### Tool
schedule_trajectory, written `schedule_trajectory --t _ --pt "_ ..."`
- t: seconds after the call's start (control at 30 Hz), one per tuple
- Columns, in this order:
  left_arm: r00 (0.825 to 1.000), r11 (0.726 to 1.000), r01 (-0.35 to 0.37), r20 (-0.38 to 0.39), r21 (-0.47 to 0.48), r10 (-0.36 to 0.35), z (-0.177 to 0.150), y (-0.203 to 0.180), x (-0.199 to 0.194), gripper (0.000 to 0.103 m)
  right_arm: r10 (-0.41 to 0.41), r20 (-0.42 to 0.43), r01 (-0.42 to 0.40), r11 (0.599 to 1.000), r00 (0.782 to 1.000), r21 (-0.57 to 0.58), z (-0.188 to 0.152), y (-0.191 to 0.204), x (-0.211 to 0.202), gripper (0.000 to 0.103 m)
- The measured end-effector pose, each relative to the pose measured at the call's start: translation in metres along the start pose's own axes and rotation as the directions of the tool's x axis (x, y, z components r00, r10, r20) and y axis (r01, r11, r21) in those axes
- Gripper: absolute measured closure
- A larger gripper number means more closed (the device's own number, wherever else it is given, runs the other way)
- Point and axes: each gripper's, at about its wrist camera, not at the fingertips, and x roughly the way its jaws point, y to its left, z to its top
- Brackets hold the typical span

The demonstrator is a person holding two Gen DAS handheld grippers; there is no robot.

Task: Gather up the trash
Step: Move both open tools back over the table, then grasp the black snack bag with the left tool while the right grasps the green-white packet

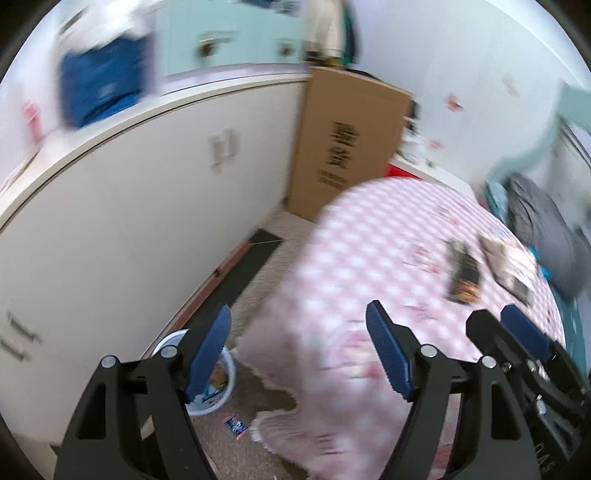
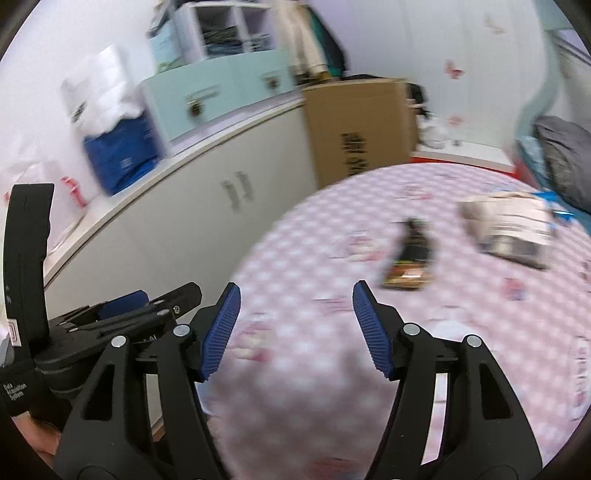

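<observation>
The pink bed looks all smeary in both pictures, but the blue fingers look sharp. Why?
Left wrist view: the pink checked bedspread and cardboard box are streaked by motion blur, while the left gripper fingers stay crisp, since they travel with the camera. Right wrist view: same smear on the dark wrapper; the fisheye bends the cabinet edge.

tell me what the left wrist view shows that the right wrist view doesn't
Only the left wrist view shows the floor beside the bed: a white bucket with scraps inside and a small blue wrapper lying on the carpet near it. Only the right wrist view shows the white shelf unit on top of the cabinet. Both share the pink checked bedspread, the dark wrapper and the pale packet lying on it, the cardboard box, and both grippers, left gripper and right gripper, open and empty.
</observation>
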Motion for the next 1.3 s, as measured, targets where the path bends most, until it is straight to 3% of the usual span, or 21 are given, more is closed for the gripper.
schedule_trajectory --t 0.07,0.3,0.6,0.8,0.87,0.9,0.93,1.03,1.17,1.3 --pt "1.000 0.997 0.023 -0.003 0.076 -0.023 -0.001 -0.038 0.007 0.027 -0.041 0.001 0.041 0.999 0.999 0.026 -0.001 -0.028 -0.008 0.038" --pt "0.998 0.973 0.056 -0.014 0.222 -0.054 -0.005 -0.117 0.036 0.026 -0.117 -0.027 0.120 0.987 0.993 0.110 -0.006 -0.108 -0.015 0.038" --pt "0.995 0.946 0.097 -0.063 0.309 -0.082 -0.004 -0.168 0.069 0.026 -0.139 -0.067 0.148 0.974 0.988 0.170 -0.005 -0.161 -0.002 0.038" --pt "0.992 0.948 0.107 -0.102 0.301 -0.079 -0.001 -0.173 0.088 0.029 -0.122 -0.090 0.136 0.974 0.988 0.179 -0.002 -0.169 0.012 0.038" --pt "0.986 0.950 0.129 -0.140 0.284 -0.091 -0.001 -0.171 0.095 0.050 -0.117 -0.096 0.132 0.976 0.988 0.175 -0.002 -0.168 0.015 0.038" --pt "0.988 0.951 0.126 -0.127 0.282 -0.093 -0.001 -0.171 0.094 0.054 -0.116 -0.098 0.132 0.976 0.988 0.172 -0.001 -0.167 0.017 0.038" --pt "0.985 0.951 0.144 -0.134 0.274 -0.110 0.000 -0.170 0.093 0.063 -0.115 -0.100 0.131 0.977 0.988 0.168 -0.001 -0.165 0.017 0.038" --pt "0.976 0.952 0.197 -0.136 0.235 -0.168 0.001 -0.160 0.086 0.071 -0.112 -0.101 0.127 0.980 0.989 0.154 0.001 -0.160 0.018 0.038" --pt "0.972 0.956 0.226 -0.100 0.188 -0.211 0.003 -0.143 0.071 0.073 -0.106 -0.099 0.119 0.983 0.989 0.143 0.004 -0.150 0.018 0.038" --pt "0.981 0.970 0.193 -0.041 0.146 -0.188 0.010 -0.122 0.060 0.074 -0.079 -0.110 0.094 0.986 0.991 0.137 0.009 -0.141 0.027 0.038"
